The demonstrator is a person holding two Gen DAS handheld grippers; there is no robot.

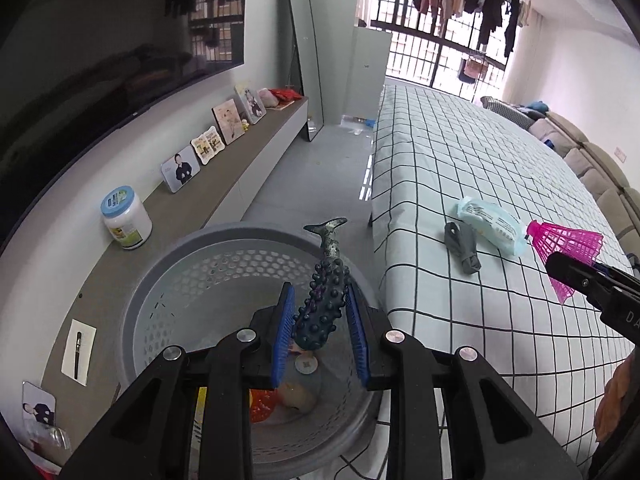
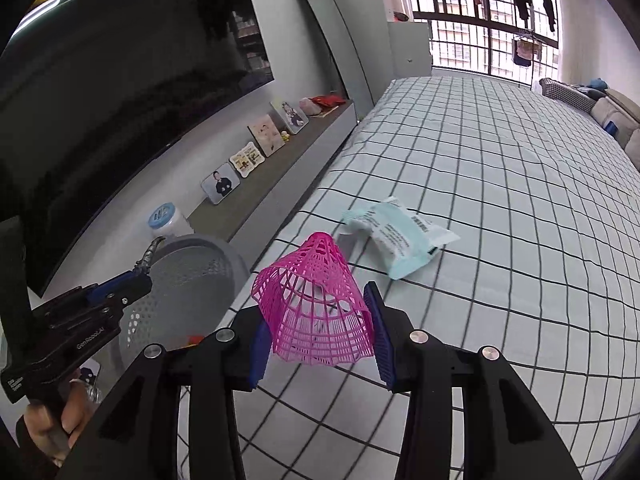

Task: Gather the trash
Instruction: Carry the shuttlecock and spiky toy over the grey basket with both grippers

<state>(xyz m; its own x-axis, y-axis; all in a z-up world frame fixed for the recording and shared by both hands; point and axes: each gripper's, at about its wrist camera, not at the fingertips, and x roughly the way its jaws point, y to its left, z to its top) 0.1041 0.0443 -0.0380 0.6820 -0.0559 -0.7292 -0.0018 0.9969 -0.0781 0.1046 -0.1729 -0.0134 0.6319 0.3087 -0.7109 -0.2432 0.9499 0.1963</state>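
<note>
- My left hand-held gripper (image 1: 320, 330) was clamped on a knobbly dark toy fish (image 1: 322, 304), tail up, right over the grey laundry basket (image 1: 168, 280) beside the bed (image 1: 460, 160).
- My right hand-held gripper (image 2: 318, 334) hung above the bed's near edge, its blue pads (image 2: 382, 336) closed on the skirt of a pink plastic shuttlecock (image 2: 316, 304).
- A pale wipes packet (image 2: 400, 240) and a grey rolled cloth (image 1: 464, 248) lay on the checked sheet, near each other — not yet collected.
- To do the drop well, I judged the fish should go lower inside the rim before the pads parted, so it would not bounce out; the shuttlecock's mesh looked flimsy and wanted only a light squeeze on the way across to the basket.
- The basket floor was mostly hidden behind my left fingers — I made out something orange (image 1: 262, 406) and a beige lump (image 1: 296, 398), not what they were.
- The grey cloth did not show in the right view.
</note>
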